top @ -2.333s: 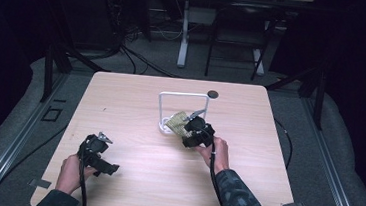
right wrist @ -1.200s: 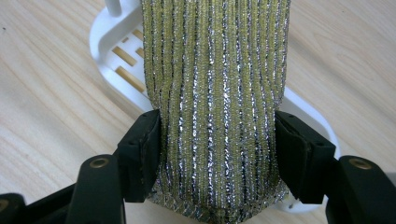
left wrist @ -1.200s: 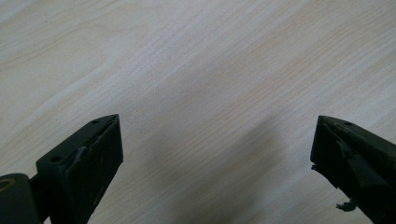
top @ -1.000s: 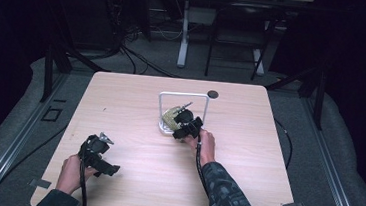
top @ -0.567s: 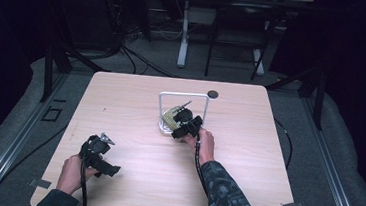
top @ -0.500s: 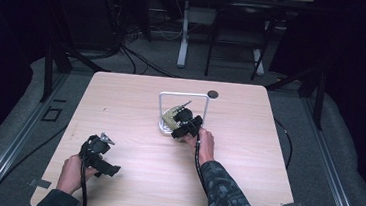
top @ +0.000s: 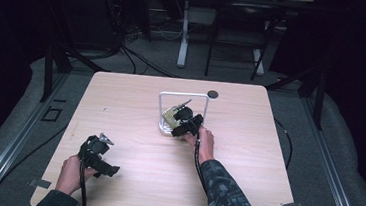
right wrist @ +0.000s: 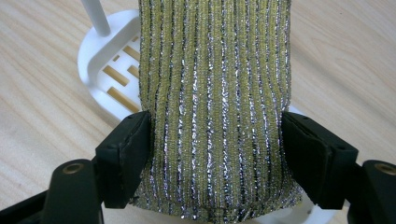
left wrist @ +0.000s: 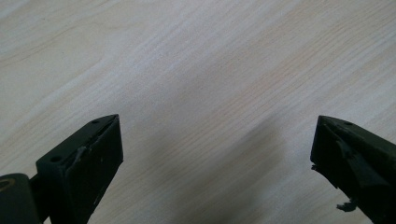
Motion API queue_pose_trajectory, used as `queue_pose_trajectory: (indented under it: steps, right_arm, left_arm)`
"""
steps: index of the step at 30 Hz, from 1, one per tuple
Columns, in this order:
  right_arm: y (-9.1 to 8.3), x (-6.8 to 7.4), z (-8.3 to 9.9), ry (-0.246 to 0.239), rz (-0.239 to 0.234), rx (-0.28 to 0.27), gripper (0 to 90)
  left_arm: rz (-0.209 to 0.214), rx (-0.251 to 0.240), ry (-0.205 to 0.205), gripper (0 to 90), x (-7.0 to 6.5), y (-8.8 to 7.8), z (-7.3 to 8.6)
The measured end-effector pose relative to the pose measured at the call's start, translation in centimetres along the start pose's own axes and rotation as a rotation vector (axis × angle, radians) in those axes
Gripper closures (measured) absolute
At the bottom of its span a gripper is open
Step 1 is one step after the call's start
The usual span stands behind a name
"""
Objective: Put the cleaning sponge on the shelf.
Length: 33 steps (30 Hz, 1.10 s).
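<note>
A yellow-green scouring sponge [right wrist: 215,93] with silvery stripes sits between the jaws of my right gripper [right wrist: 215,140], which is shut on its sides. It hangs over the slotted base of a white rack [right wrist: 109,70]. From above, the right gripper [top: 185,126] holds the sponge [top: 171,115] inside the white rack's frame [top: 184,95] near the table's middle. My left gripper [top: 100,157] rests at the front left of the table, held by a hand. In its own view the left gripper [left wrist: 217,154] stands open over bare wood with nothing between the jaws.
A small dark round disc [top: 213,94] lies near the table's [top: 266,155] far edge, just right of the rack. Cables trail from both grippers toward the front edge. Dark floor, table legs and cables lie beyond the far edge.
The right gripper has carried the sponge left and away from me into the rack frame, then held nearly still. The left gripper has stayed put.
</note>
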State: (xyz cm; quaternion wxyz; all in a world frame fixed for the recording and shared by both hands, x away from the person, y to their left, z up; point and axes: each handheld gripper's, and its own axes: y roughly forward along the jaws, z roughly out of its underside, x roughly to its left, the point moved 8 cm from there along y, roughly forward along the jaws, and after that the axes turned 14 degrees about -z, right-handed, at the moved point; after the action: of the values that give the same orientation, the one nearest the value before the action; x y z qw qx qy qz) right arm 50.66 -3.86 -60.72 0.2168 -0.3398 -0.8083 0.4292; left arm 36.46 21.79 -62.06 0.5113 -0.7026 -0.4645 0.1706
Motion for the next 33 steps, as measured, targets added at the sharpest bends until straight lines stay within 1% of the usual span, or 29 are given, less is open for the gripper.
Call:
queue_pose_trajectory:
  steps: [1,2,5,6,8,9,10,14,15,16,17,18,20,21,24,32,33]
  right_arm:
    - [0.0,0.0,-0.1,-0.006,0.004,-0.003,23.3]
    - [-0.1,0.0,-0.1,-0.002,0.014,-0.003,21.2]
    - [-0.2,0.0,-0.1,-0.009,0.022,-0.009,19.0]
    - [-0.2,0.1,-0.2,0.000,0.013,-0.012,19.0]
    - [-0.5,0.2,-0.4,-0.011,0.016,-0.025,18.2]
    - [-0.6,0.3,-0.5,-0.010,0.012,-0.031,15.8]
    - [-0.8,0.4,-0.4,-0.011,0.009,-0.024,14.9]
    - [-1.0,0.7,-0.4,-0.012,-0.004,-0.027,13.8]
    - [-1.2,0.8,-0.5,-0.019,-0.010,-0.035,13.3]
    - [-1.5,0.9,-0.5,-0.017,-0.018,-0.037,13.1]
    - [-1.7,1.0,-0.6,-0.023,-0.018,-0.044,12.3]
    - [-1.9,1.1,-0.6,-0.019,-0.016,-0.048,11.7]
    - [-2.4,1.2,-0.7,-0.031,-0.024,-0.053,10.9]
    - [-2.8,1.4,-0.6,-0.032,-0.036,-0.057,10.0]
    - [-3.1,1.6,-0.6,-0.034,-0.046,-0.059,9.4]
    - [-5.3,2.6,-0.1,-0.062,-0.087,-0.075,8.5]
    - [-5.3,2.6,-0.1,-0.062,-0.087,-0.075,8.5]
  left_arm:
    - [0.001,0.001,0.001,2.5,0.0,0.0,0.0]
    - [0.002,0.002,0.002,2.6,0.0,0.0,0.0]
    - [0.004,0.006,0.005,2.6,-0.1,0.1,0.0]
    - [0.004,0.005,0.006,2.6,0.0,0.1,0.0]
    - [0.005,0.003,0.006,2.6,0.1,0.0,-0.1]
    - [0.003,0.004,0.005,2.6,0.1,0.0,0.0]
    - [0.002,0.003,0.002,2.6,0.1,0.0,0.0]
    - [0.005,0.001,0.001,2.5,0.0,0.0,-0.1]
    - [0.005,0.000,0.000,2.6,0.0,0.0,-0.1]
    - [0.005,0.001,0.000,2.5,0.0,0.0,-0.1]
    - [0.003,0.001,0.000,2.5,0.0,0.0,-0.1]
    - [0.004,0.001,0.002,2.5,0.0,0.0,-0.1]
    - [0.005,0.001,0.005,2.5,0.0,0.0,-0.1]
    - [0.005,0.000,0.004,2.5,0.0,0.0,-0.1]
    - [0.006,0.000,0.004,2.5,0.0,0.0,-0.1]
    - [0.007,0.000,0.004,2.5,-0.1,0.0,-0.1]
    - [0.007,0.000,0.004,2.5,-0.1,0.0,-0.1]
